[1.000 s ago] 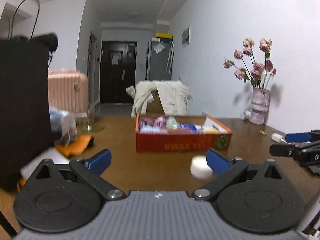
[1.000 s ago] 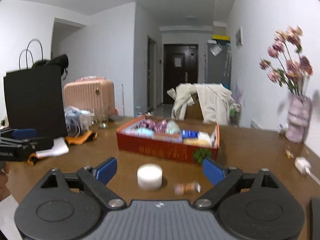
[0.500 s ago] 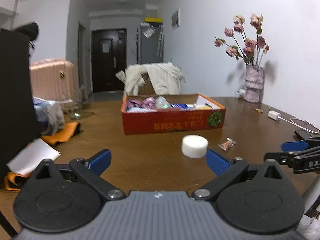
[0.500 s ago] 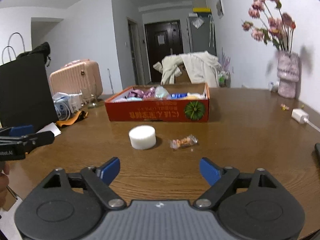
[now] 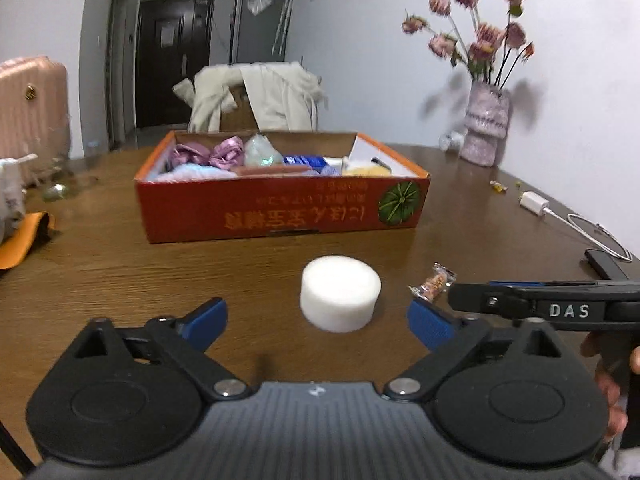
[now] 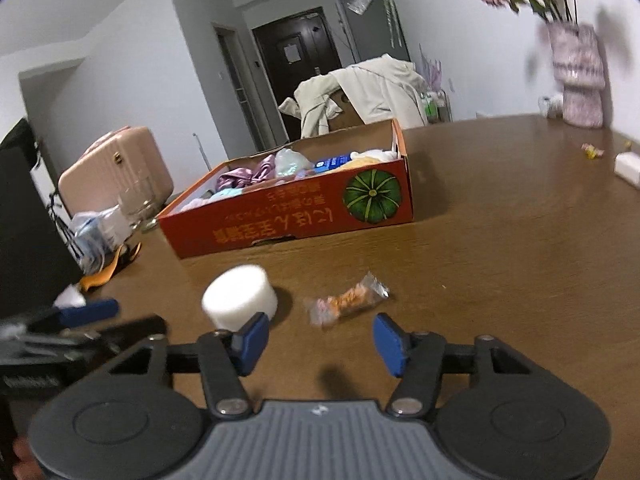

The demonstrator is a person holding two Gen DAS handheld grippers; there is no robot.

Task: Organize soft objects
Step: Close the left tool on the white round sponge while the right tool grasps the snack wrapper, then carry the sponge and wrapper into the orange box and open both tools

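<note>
A white round sponge (image 5: 340,298) lies on the brown table just ahead of my open, empty left gripper (image 5: 318,320). It also shows in the right wrist view (image 6: 239,296), ahead and left of my open, empty right gripper (image 6: 320,342). A wrapped candy (image 6: 346,298) lies just beyond the right gripper's fingertips; in the left wrist view the candy (image 5: 434,282) is right of the sponge. A red cardboard box (image 5: 280,208) holding several soft items stands behind them, also seen in the right wrist view (image 6: 296,220). The right gripper (image 5: 536,308) enters the left wrist view from the right.
A vase of pink flowers (image 5: 486,128) stands at the back right. A white charger with cable (image 5: 536,204) and a dark phone (image 5: 604,264) lie at the right. An orange cloth (image 5: 24,232) and a glass (image 6: 140,204) sit at the left. A pink suitcase (image 6: 116,168) stands beyond the table.
Both grippers have moved forward and lower toward the table. The sponge and candy now sit much closer to the fingertips. The right gripper has narrowed its opening somewhat.
</note>
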